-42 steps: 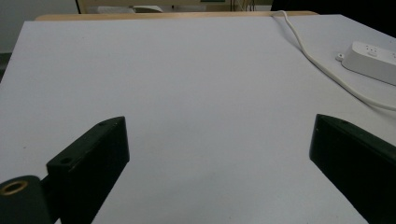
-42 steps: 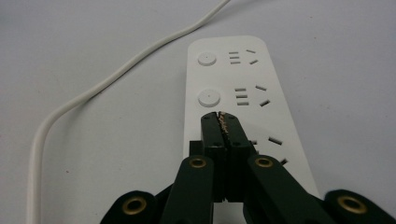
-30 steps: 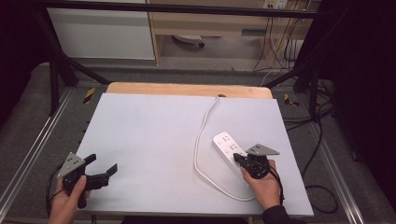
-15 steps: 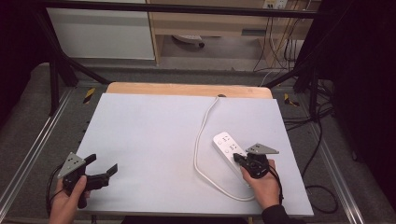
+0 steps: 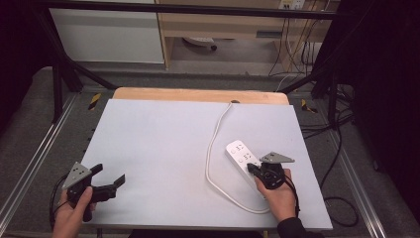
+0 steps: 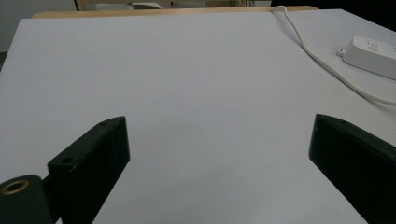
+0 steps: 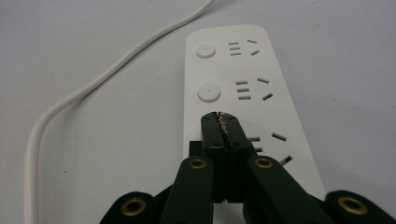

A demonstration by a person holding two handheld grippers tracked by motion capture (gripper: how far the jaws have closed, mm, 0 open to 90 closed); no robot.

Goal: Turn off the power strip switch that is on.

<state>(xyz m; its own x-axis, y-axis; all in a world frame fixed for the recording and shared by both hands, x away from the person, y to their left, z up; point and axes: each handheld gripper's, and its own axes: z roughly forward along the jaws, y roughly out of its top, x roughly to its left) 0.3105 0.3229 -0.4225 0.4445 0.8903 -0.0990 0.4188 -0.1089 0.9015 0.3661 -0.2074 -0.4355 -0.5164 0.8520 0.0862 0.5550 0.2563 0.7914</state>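
A white power strip (image 5: 237,150) lies flat on the right half of the grey tabletop (image 5: 163,144), with its white cable (image 5: 210,158) looping off its near end and running to the table's far edge. My right gripper (image 5: 251,168) is shut with nothing between its jaws. In the right gripper view its tips (image 7: 222,117) sit on the strip (image 7: 243,70) just below the second round button (image 7: 208,92). My left gripper (image 5: 108,174) rests at the front left, held in a hand, open and empty (image 6: 218,122), far from the strip (image 6: 373,49).
The table's wooden far edge (image 5: 198,94) shows beyond the grey surface. Metal frame rails (image 5: 37,153) run along both sides, and dark cables (image 5: 332,129) hang off the right. The cable (image 6: 317,56) crosses the bare tabletop between the two grippers.
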